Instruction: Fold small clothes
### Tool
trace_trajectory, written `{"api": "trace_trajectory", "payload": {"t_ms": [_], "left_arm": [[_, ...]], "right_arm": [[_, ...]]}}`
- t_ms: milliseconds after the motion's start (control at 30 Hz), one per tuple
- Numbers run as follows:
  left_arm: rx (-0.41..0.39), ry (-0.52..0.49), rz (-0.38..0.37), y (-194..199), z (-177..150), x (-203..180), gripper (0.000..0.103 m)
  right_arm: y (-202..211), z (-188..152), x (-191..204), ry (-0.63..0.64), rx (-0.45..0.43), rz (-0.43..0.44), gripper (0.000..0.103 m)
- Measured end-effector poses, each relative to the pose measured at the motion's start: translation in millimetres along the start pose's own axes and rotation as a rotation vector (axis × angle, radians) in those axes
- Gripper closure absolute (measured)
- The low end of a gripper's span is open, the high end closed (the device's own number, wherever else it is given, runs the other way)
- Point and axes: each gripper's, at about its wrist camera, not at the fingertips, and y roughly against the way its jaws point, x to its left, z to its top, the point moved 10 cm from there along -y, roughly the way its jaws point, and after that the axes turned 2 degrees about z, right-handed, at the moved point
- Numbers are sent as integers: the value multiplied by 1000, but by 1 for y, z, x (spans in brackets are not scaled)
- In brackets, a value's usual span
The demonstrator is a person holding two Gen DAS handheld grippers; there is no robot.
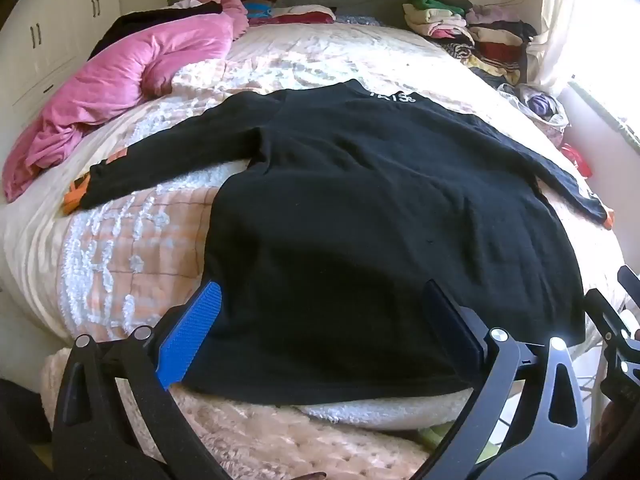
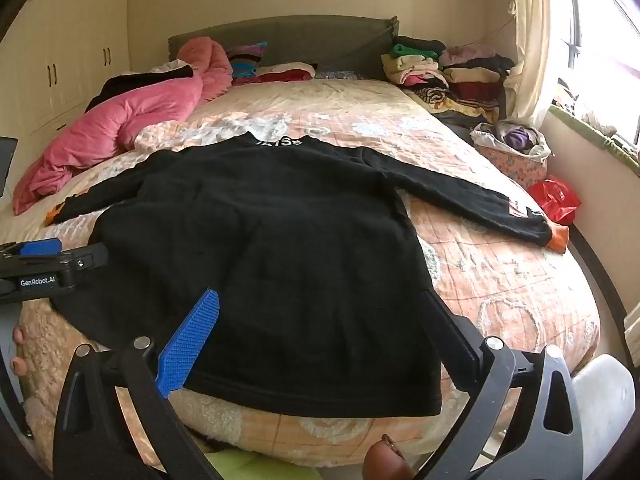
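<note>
A black long-sleeved top (image 1: 360, 216) lies flat on the bed, sleeves spread out, orange cuffs at the ends, white lettering at the collar on the far side. It also shows in the right wrist view (image 2: 260, 248). My left gripper (image 1: 320, 320) is open and empty, its fingers over the left part of the hem. My right gripper (image 2: 320, 328) is open and empty over the right part of the hem. The left gripper also shows at the left edge of the right wrist view (image 2: 52, 258).
The bed (image 1: 132, 240) has a peach quilted cover. A pink duvet (image 1: 120, 88) lies along its left side. Stacks of folded clothes (image 1: 472, 28) sit at the far right by the headboard. A bag of clothes (image 2: 516, 152) and a red bag (image 2: 554, 198) sit by the window.
</note>
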Motion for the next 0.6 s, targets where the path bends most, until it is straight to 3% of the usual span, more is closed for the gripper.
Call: {"api": "trace_trajectory", "payload": {"t_ms": [600], "left_arm": [[-3,0,-5,-1,4,-1,9]], "right_arm": [[2,2,2,14,-12,-10,4]]}}
